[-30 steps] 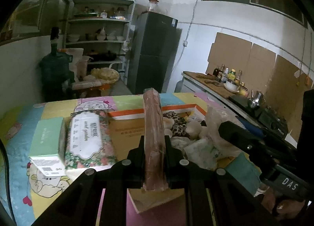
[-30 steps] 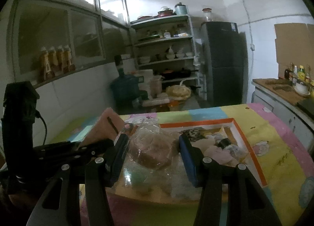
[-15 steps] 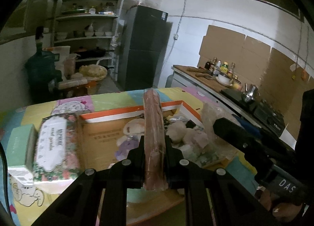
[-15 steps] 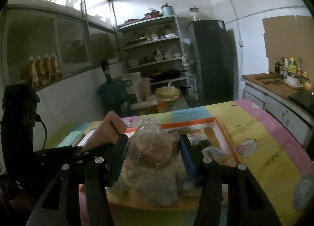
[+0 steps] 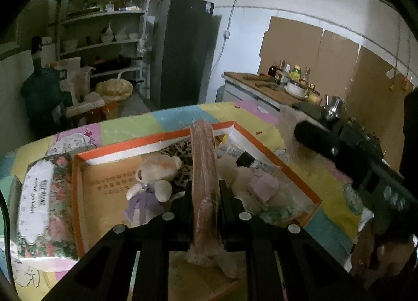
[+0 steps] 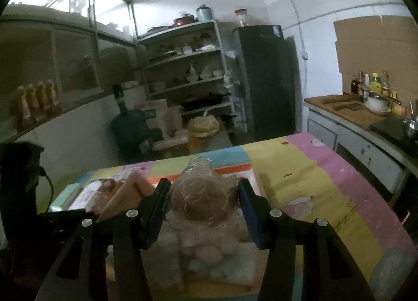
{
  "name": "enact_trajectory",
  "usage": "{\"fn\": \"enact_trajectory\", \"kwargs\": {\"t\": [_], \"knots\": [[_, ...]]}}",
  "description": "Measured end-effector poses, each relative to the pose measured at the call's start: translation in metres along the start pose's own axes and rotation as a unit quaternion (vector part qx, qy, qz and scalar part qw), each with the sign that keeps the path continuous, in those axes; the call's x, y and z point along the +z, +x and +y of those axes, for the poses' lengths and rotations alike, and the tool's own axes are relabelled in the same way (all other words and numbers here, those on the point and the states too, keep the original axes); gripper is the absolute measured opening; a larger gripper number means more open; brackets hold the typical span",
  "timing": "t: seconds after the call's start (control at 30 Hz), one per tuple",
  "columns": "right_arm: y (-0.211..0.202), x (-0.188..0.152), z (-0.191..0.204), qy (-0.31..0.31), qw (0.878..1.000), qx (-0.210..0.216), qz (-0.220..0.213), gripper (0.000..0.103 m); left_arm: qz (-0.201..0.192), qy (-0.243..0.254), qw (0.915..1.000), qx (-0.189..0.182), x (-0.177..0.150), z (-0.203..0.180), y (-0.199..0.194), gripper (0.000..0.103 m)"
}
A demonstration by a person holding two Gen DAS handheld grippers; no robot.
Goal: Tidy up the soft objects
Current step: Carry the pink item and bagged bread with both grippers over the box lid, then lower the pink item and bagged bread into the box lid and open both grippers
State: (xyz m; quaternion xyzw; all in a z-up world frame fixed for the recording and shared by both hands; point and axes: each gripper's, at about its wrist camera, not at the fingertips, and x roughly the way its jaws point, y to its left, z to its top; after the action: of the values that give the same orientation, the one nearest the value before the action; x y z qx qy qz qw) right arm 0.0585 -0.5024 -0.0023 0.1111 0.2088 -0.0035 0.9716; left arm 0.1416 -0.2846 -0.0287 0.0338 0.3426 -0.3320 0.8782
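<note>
My left gripper (image 5: 205, 186) is shut on a thin, flat brown pack (image 5: 202, 154) that stands on edge above an orange-rimmed cardboard box (image 5: 156, 142). A white plush bear in a purple dress (image 5: 154, 179) and other soft toys lie in that box. My right gripper (image 6: 203, 186) is shut on a brown plush toy in a clear plastic bag (image 6: 202, 203), held over the table just right of the box. In the right wrist view the flat pack (image 6: 128, 192) shows at the left. The right gripper's dark fingers (image 5: 316, 142) reach in from the right of the left wrist view.
A floral tissue pack (image 5: 39, 196) lies left of the box on the patchwork tablecloth (image 6: 308, 183). Behind the table stand a dark fridge (image 5: 183, 52), shelves of crockery (image 5: 104, 39) and a water jug (image 6: 128, 128). A counter with bottles (image 5: 287, 81) runs along the right.
Both grippers have travelled to the right across the table, each keeping its hold. The box and the tissue pack have slid left in both views, and the left gripper now hangs over the box.
</note>
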Motion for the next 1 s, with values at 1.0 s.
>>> {"fn": "enact_trajectory", "kwargs": {"t": [1.0], "knots": [[0.098,0.003,-0.037,-0.017,0.995,-0.008,0.098,0.054,0.056,-0.027,0.9981,-0.002,0.001,0.008,0.054,0.019]]}}
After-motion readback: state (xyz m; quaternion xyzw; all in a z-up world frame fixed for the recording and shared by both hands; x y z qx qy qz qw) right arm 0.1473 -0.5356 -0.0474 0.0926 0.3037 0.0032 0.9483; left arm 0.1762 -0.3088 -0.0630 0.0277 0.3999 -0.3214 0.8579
